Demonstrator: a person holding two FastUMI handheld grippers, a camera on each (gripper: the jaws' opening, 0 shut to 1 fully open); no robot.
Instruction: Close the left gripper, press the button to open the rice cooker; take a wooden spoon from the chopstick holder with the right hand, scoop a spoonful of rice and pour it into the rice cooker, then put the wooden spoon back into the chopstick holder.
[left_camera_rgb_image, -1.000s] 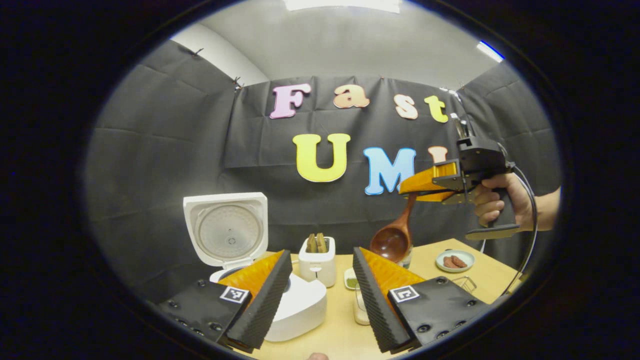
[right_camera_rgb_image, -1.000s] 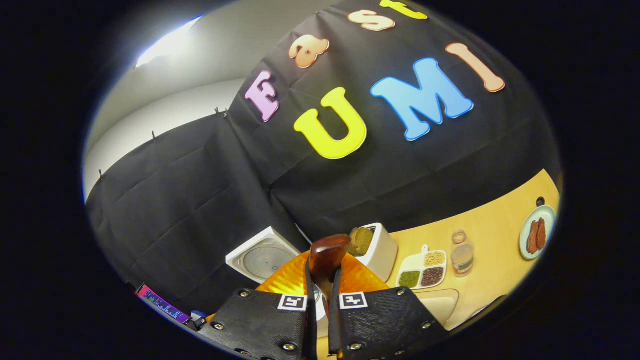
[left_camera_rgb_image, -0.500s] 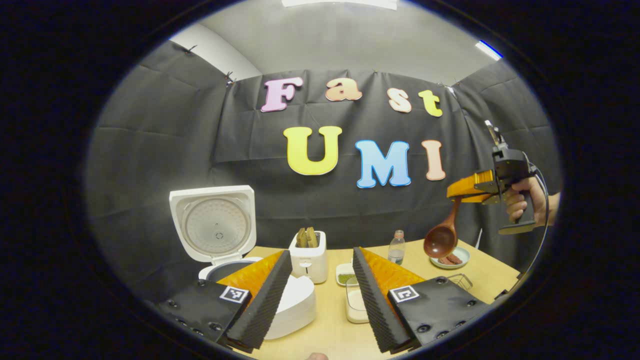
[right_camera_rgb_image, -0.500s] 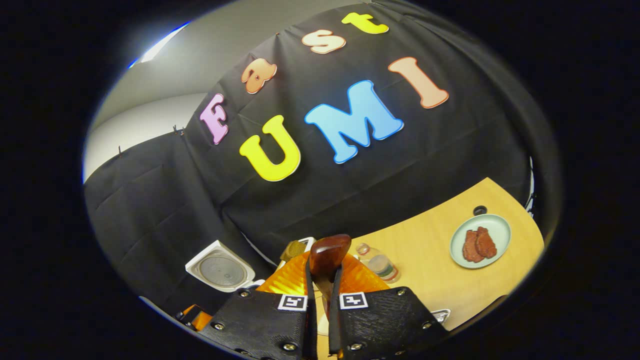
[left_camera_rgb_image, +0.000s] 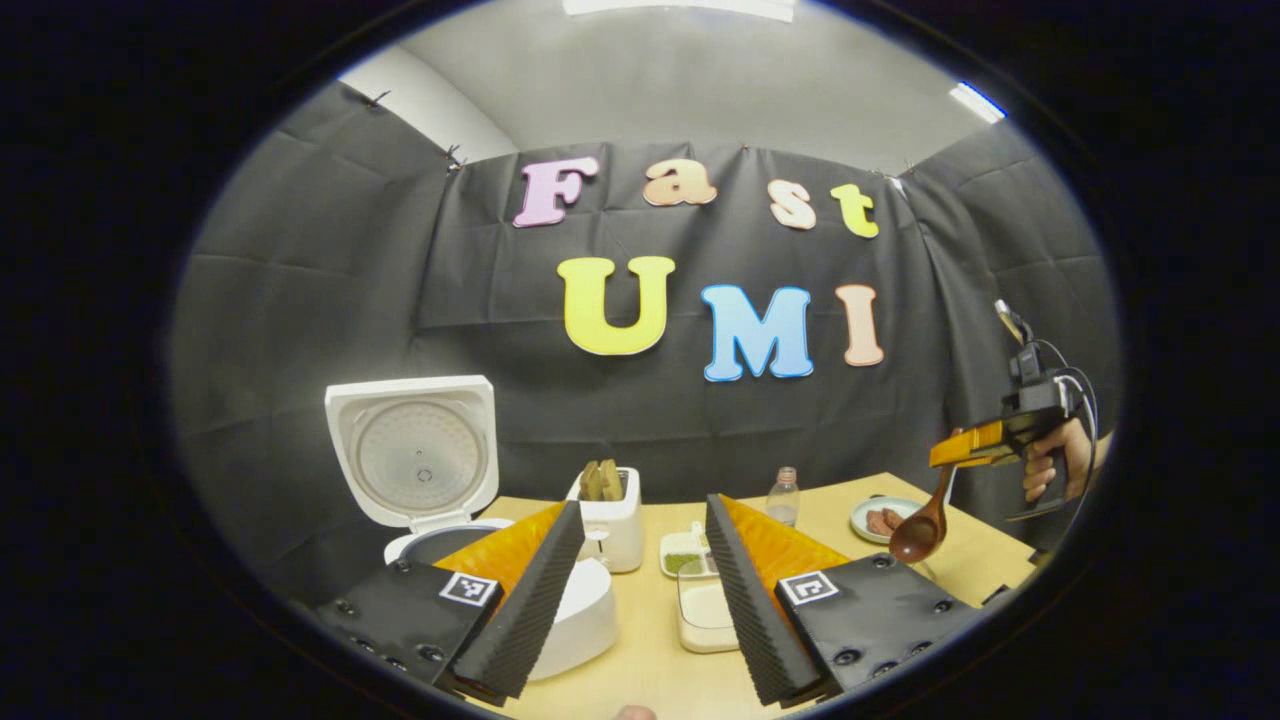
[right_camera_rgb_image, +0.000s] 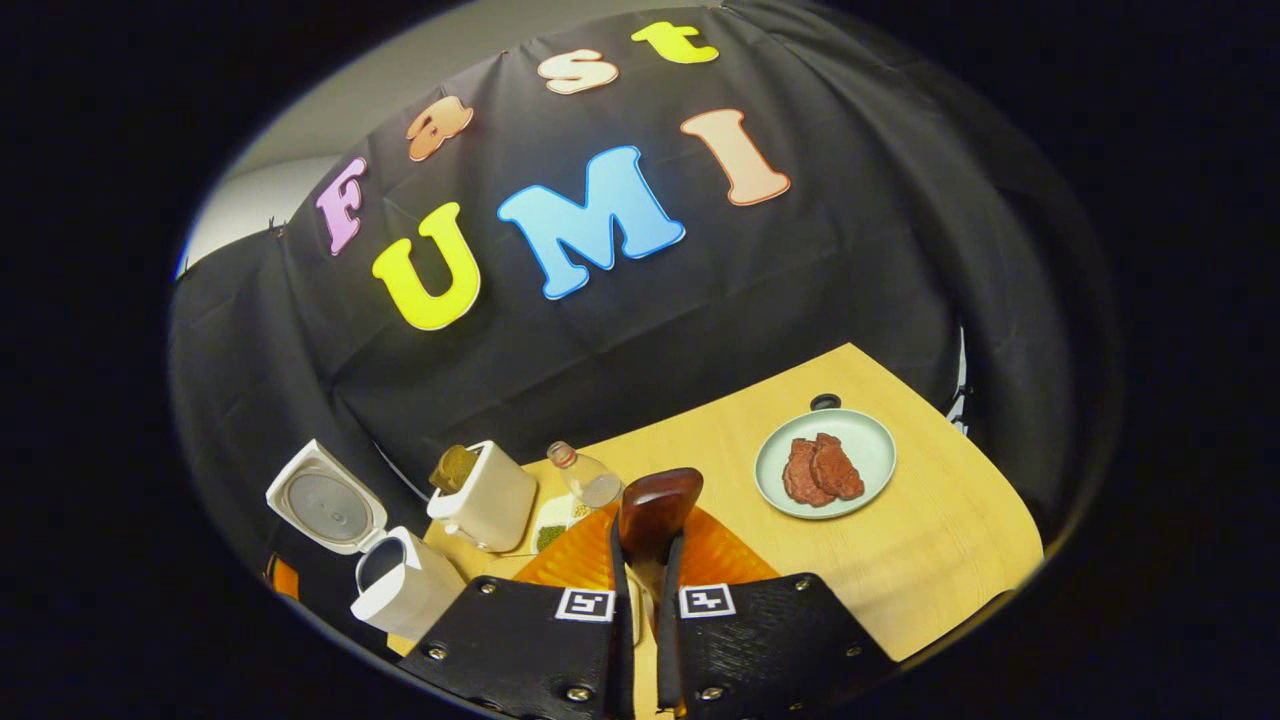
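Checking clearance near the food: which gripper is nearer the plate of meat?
Right. The right gripper, holding the wooden spoon, hangs beside the plate; the left gripper sits nearer the rice cooker.

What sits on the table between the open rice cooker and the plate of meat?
In the right gripper view, a toaster and a small bottle stand between the rice cooker and the plate.

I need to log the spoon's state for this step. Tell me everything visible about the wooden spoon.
The wooden spoon is dark reddish-brown, glossy wood with a round deep bowl and a slim handle. It hangs bowl-down in the air above the table's right side, near the plate of meat. The right gripper clamps its handle; in the right gripper view the handle end pokes up between the shut fingers. Whether the bowl holds rice cannot be told.
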